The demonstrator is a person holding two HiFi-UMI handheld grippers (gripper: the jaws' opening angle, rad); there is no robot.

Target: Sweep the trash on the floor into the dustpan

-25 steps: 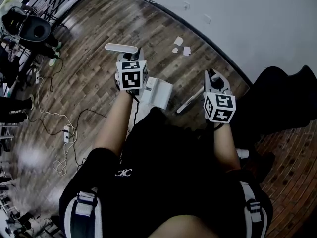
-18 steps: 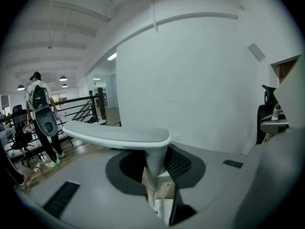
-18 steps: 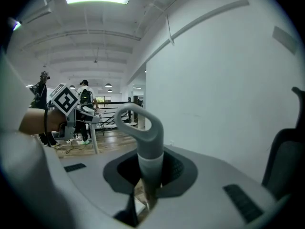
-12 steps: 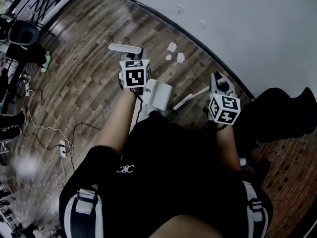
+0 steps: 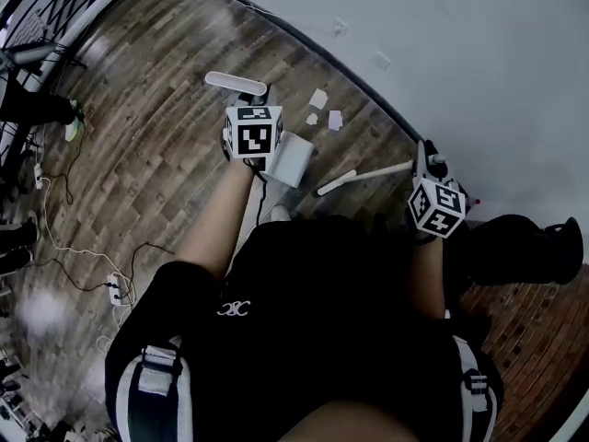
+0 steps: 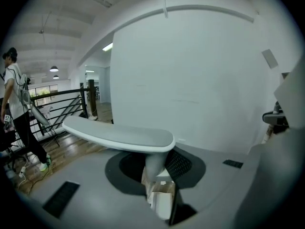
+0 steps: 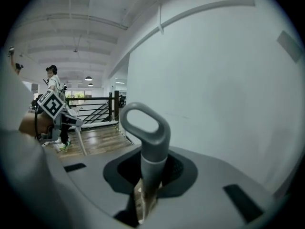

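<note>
A: Claw status?
B: Left claw (image 6: 157,175) clamps the dustpan handle (image 6: 119,136). Right claw (image 7: 147,180) clamps the broom handle (image 7: 145,128) and has swung outward.
A: Trash?
B: Paper scraps (image 5: 319,98) lie unswept on the floor (image 5: 166,155), just beyond the dustpan (image 5: 293,159). Sweeping probably follows.

Your head view dim, underexposed — your dark clothing (image 5: 313,293) loses detail, white wall (image 5: 479,44) reads flat grey. Left-edge floor (image 5: 138,136) smeared, bowed by wide lens. Both gripper views brighter, ringed by black vignette; ceiling lamps (image 6: 54,69) glow far left, light even on wall, no hard shadows; nearest surfaces soft, out of focus.
</note>
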